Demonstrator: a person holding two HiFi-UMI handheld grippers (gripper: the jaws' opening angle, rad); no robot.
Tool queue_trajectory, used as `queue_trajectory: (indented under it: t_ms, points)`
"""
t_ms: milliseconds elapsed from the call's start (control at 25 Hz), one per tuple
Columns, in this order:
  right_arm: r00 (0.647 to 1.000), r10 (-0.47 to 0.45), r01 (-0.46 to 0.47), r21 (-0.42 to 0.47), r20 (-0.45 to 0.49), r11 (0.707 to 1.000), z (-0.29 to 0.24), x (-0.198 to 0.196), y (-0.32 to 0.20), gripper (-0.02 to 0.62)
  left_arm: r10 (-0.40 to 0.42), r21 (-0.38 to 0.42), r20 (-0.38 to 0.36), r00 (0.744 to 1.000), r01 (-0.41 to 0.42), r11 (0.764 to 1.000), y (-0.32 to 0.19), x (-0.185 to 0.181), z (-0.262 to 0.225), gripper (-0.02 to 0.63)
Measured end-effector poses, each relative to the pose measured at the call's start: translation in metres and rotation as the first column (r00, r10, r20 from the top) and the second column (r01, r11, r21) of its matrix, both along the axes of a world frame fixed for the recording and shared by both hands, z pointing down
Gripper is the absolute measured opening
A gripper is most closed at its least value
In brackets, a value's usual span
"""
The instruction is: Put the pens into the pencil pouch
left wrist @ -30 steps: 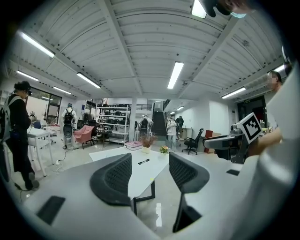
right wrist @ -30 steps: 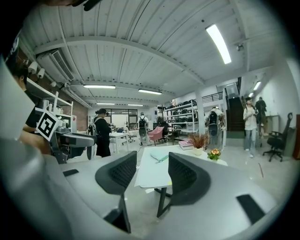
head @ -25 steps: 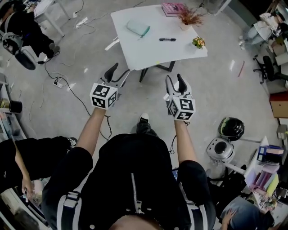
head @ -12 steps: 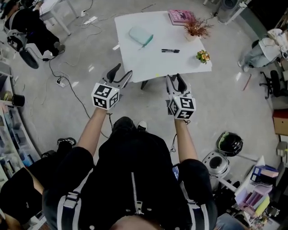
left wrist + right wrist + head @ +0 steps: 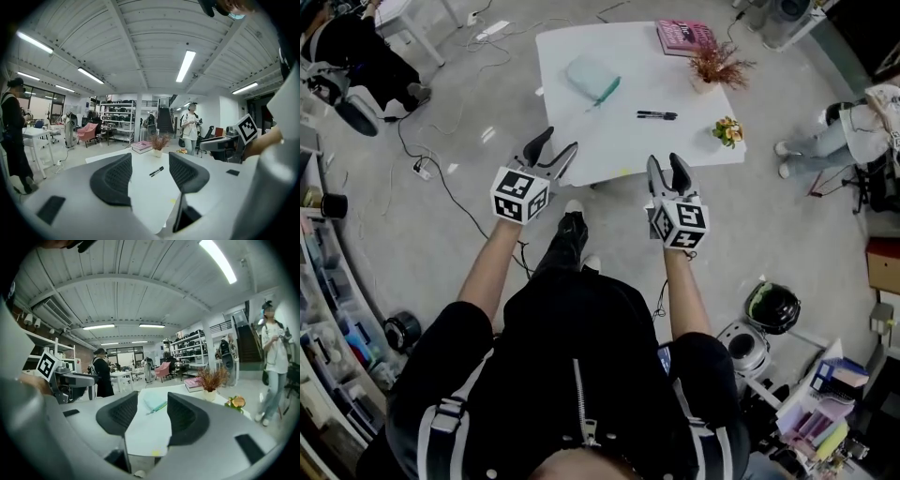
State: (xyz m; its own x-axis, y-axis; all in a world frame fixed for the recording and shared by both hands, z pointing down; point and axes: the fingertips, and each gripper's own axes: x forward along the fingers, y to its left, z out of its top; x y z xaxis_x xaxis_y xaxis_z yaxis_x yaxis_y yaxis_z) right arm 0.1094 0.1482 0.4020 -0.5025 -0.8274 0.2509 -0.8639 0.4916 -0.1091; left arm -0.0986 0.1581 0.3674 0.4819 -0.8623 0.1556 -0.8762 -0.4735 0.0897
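Observation:
A pale teal pencil pouch (image 5: pixel 592 75) lies on the white table (image 5: pixel 581 141), left of the middle. Two black pens (image 5: pixel 657 115) lie side by side to its right. Both grippers hang over the floor just short of the table's near edge, apart from everything. My left gripper (image 5: pixel 555 142) is open and empty; the left gripper view shows the pens (image 5: pixel 156 171) far beyond its jaws. My right gripper (image 5: pixel 666 164) is open too, its jaws having just closed a little with nothing between them. The pouch (image 5: pixel 149 402) shows far off between its jaws.
At the table's far right lie a pink book (image 5: pixel 684 36), a potted dry plant (image 5: pixel 712 67) and a small flower pot (image 5: pixel 728 131). Cables (image 5: pixel 441 178) run over the floor at left. A person (image 5: pixel 853 131) stands at right, a black helmet (image 5: pixel 773 307) lower right.
Both grippers have moved forward towards the table's near edge as the person steps ahead. The table sits closer under them. Nothing has been touched.

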Motion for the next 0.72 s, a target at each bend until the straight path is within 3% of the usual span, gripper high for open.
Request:
queue_trajectory:
  t_ms: [720]
  points:
    - [0.991,0.113,-0.116,-0.038,-0.073,0.992,0.018,-0.018,-0.166,0.193,0.173,-0.062,0.000,0.985,-0.173,0.983,-0.200,-0.010,0.035,0.253]
